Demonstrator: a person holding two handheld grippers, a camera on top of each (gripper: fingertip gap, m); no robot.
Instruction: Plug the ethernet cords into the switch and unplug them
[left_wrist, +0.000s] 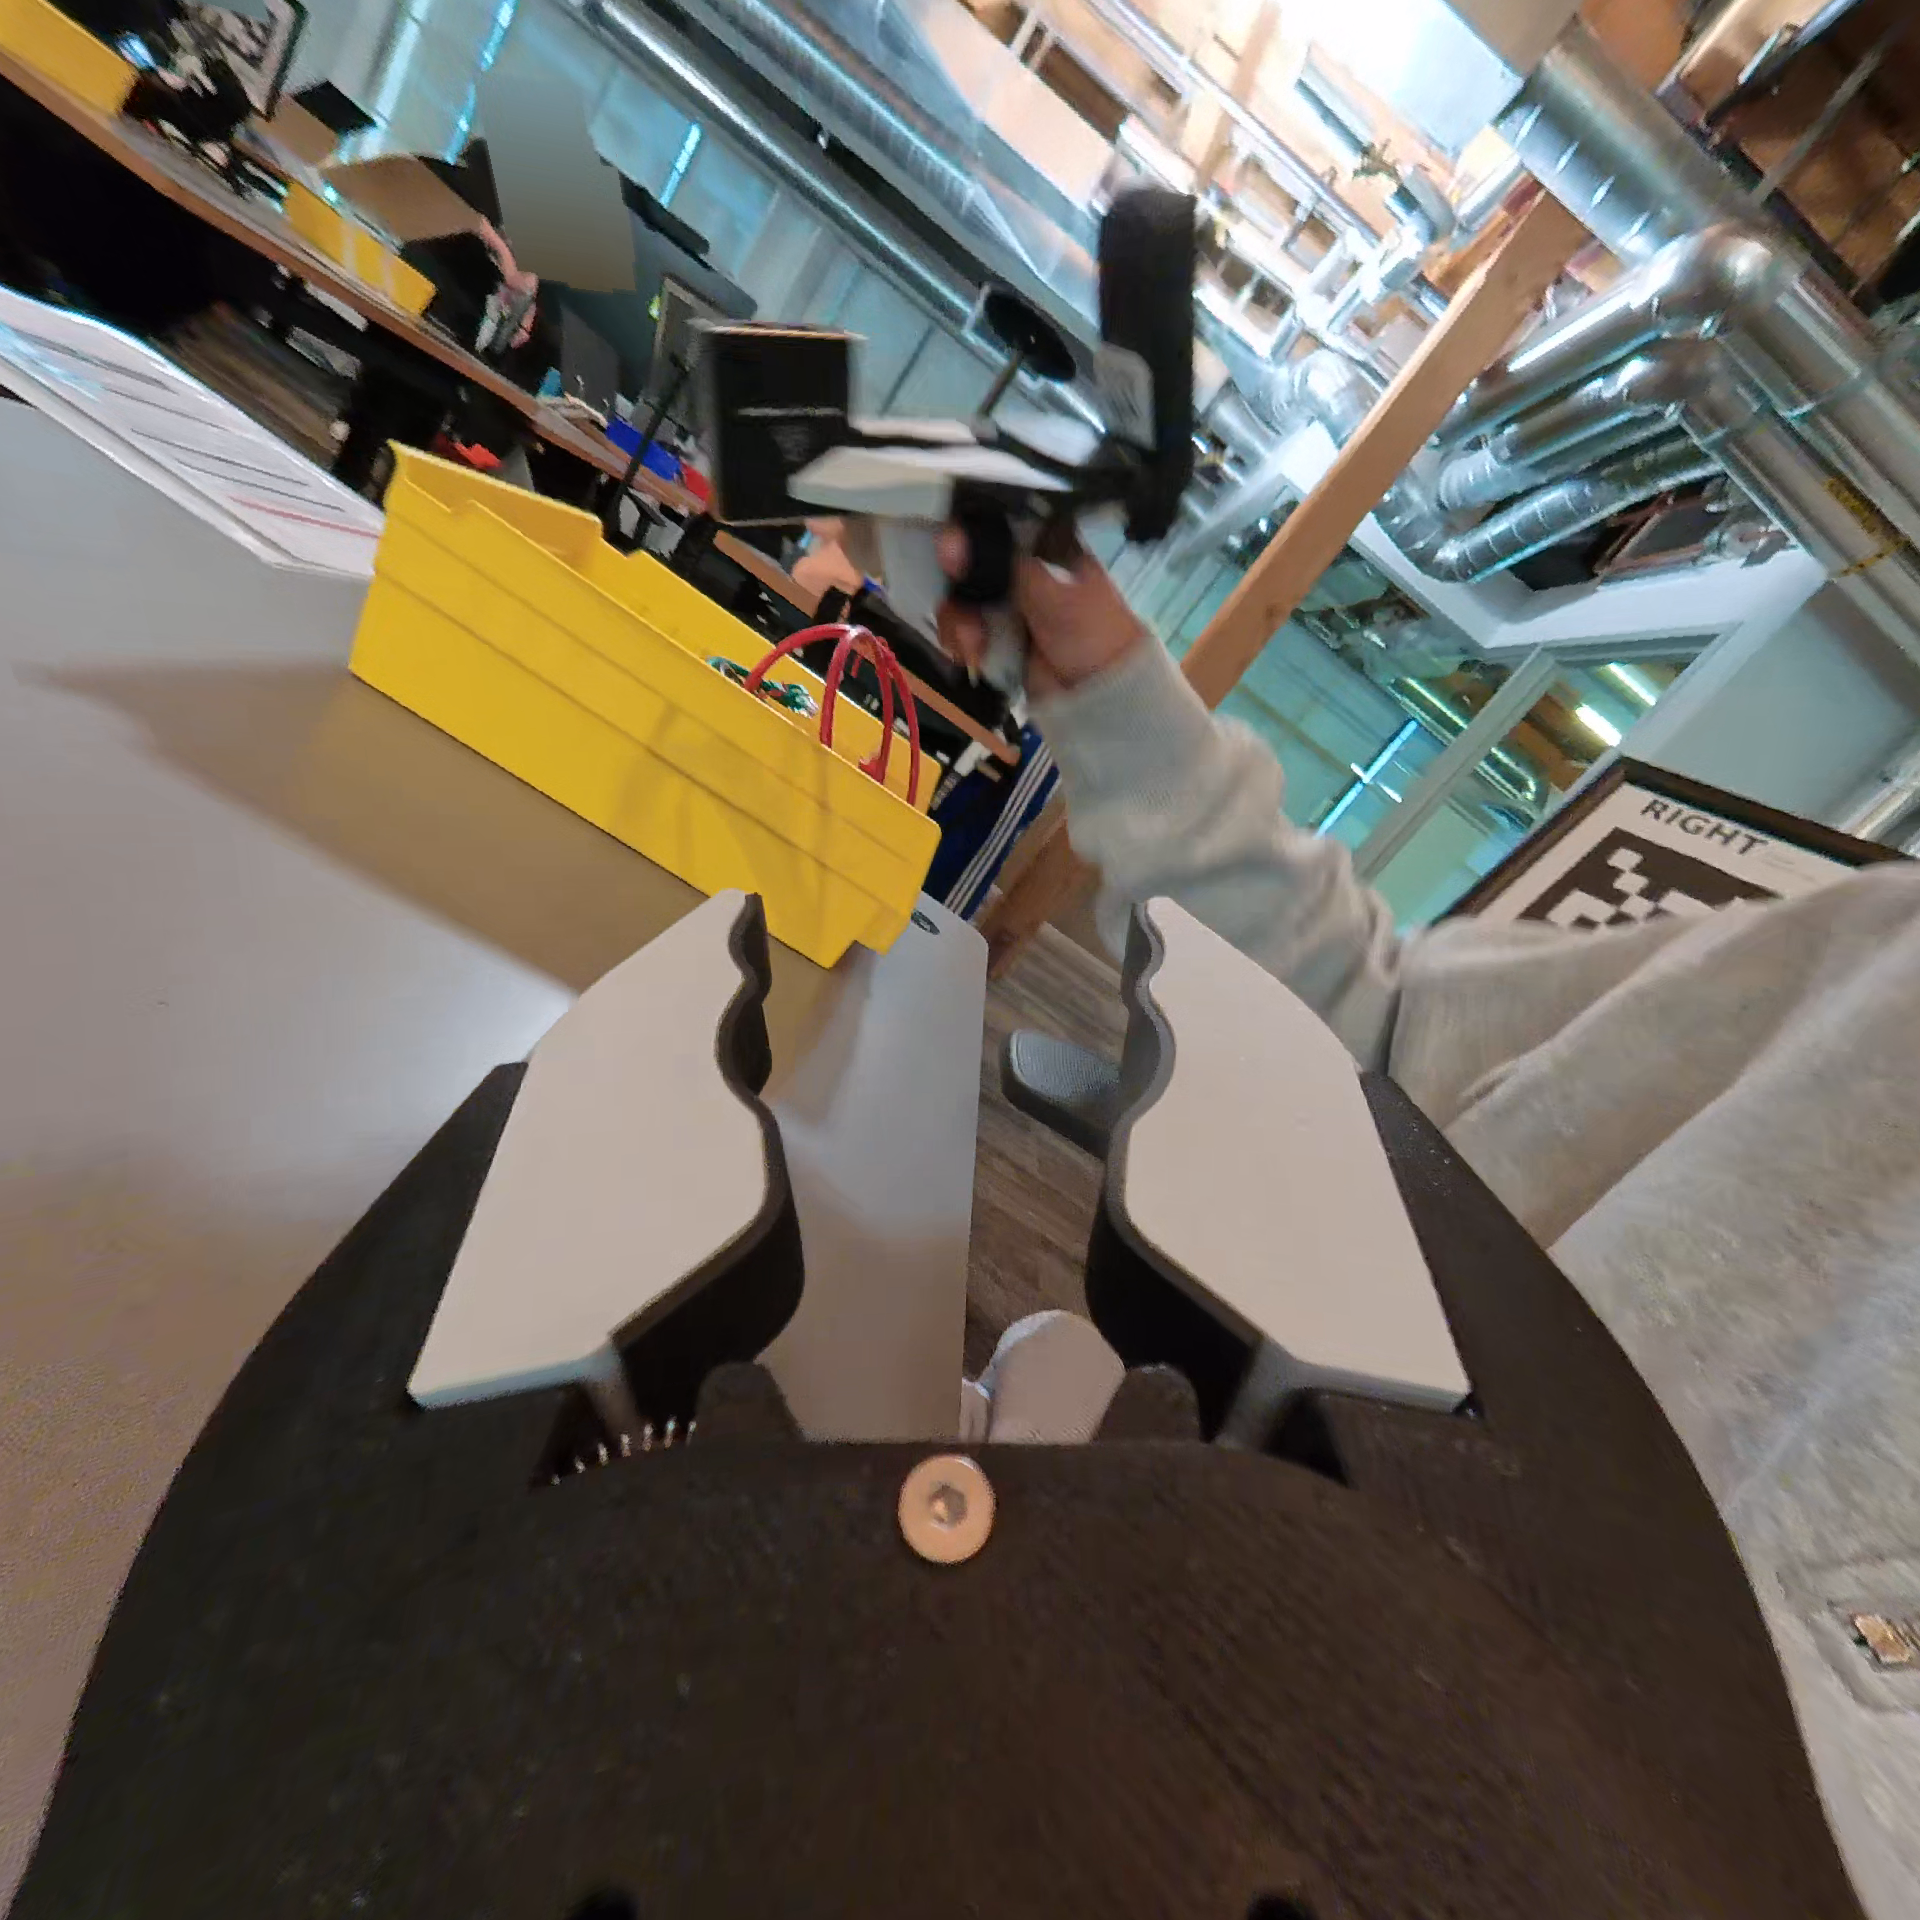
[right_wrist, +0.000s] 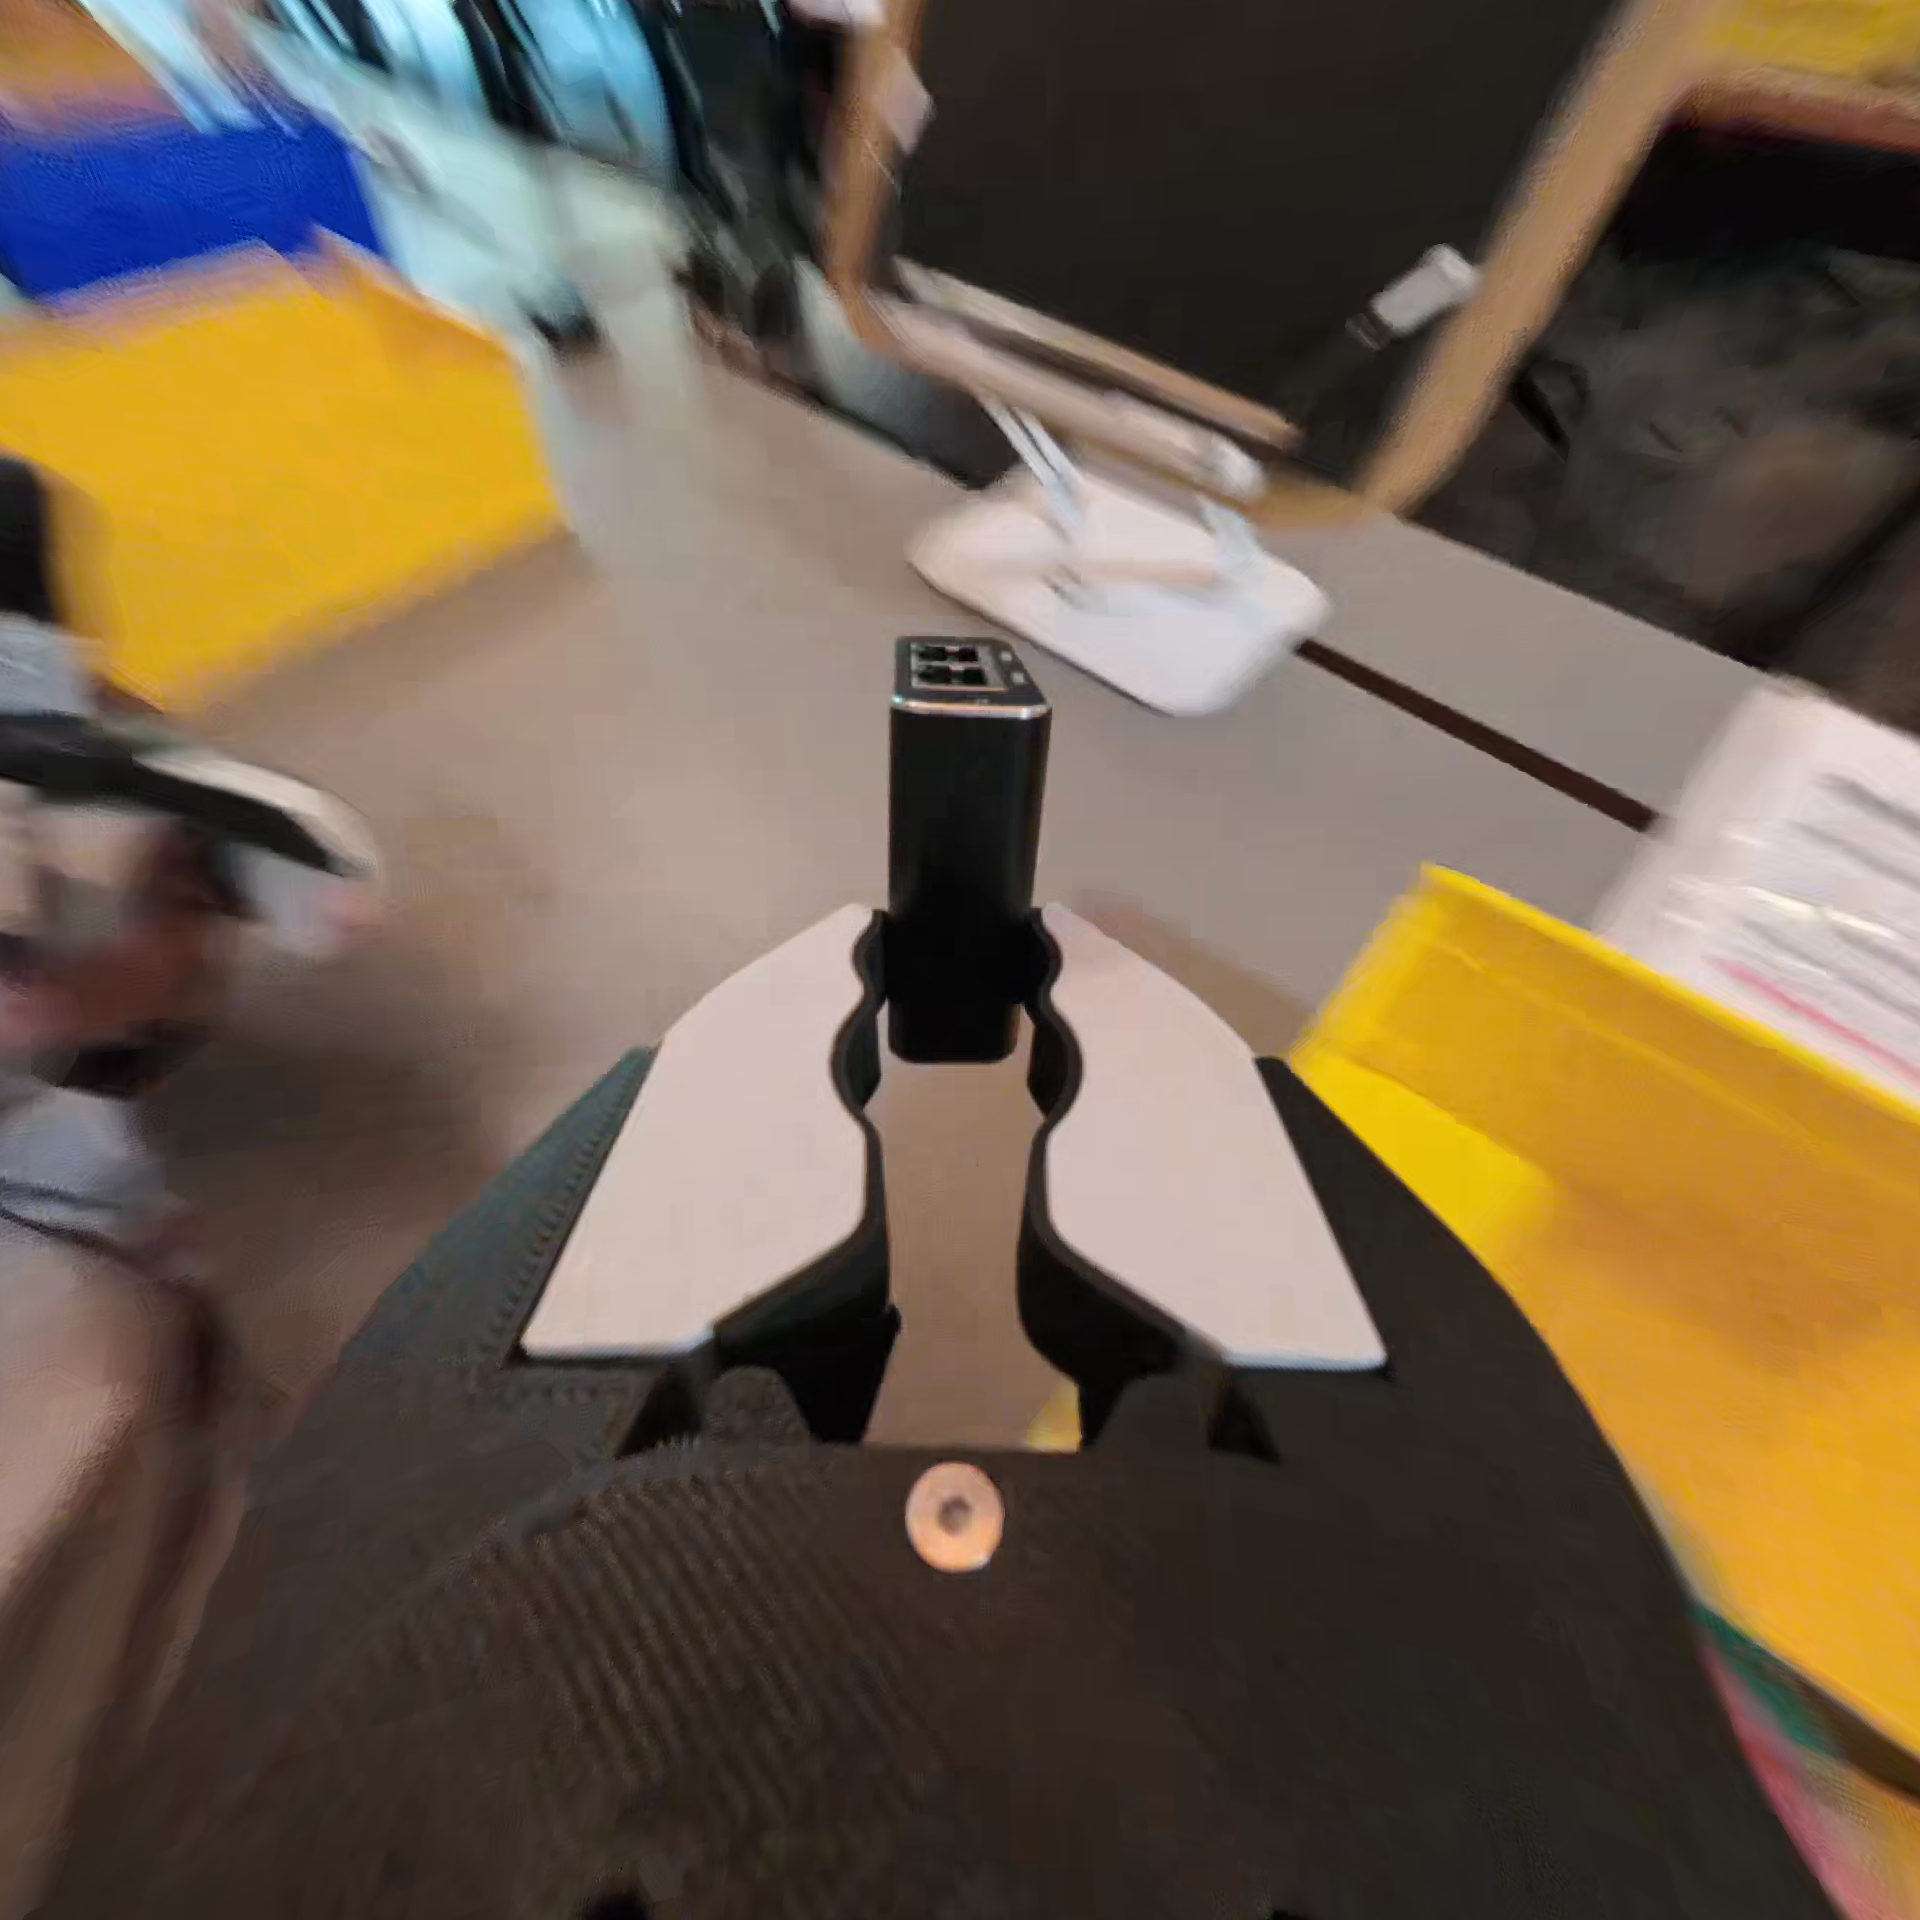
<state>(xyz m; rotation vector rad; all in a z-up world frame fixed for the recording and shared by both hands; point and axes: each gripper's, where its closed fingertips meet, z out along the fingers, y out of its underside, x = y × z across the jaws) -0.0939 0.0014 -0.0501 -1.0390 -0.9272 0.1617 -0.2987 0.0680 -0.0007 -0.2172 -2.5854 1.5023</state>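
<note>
My right gripper (right_wrist: 961, 935) is shut on a small black switch (right_wrist: 966, 810), gripping its near end. The switch points away from me, with its ports showing at the far end and nothing plugged in. In the left wrist view the same right gripper (left_wrist: 883, 473) is held in a hand, raised above the table, with the switch (left_wrist: 774, 426) in it. Red ethernet cords (left_wrist: 873, 696) loop up out of a yellow bin (left_wrist: 623, 727). My left gripper (left_wrist: 945, 925) is open and empty, low at the table's (left_wrist: 208, 935) near edge.
A grey-sleeved arm (left_wrist: 1195, 810) reaches across at the right. A black-framed marker board (left_wrist: 1662, 862) stands at the right. The blurred right wrist view shows yellow bins left (right_wrist: 260, 468) and right (right_wrist: 1558, 1143), a white flat device (right_wrist: 1132, 592) and printed paper (right_wrist: 1818, 862).
</note>
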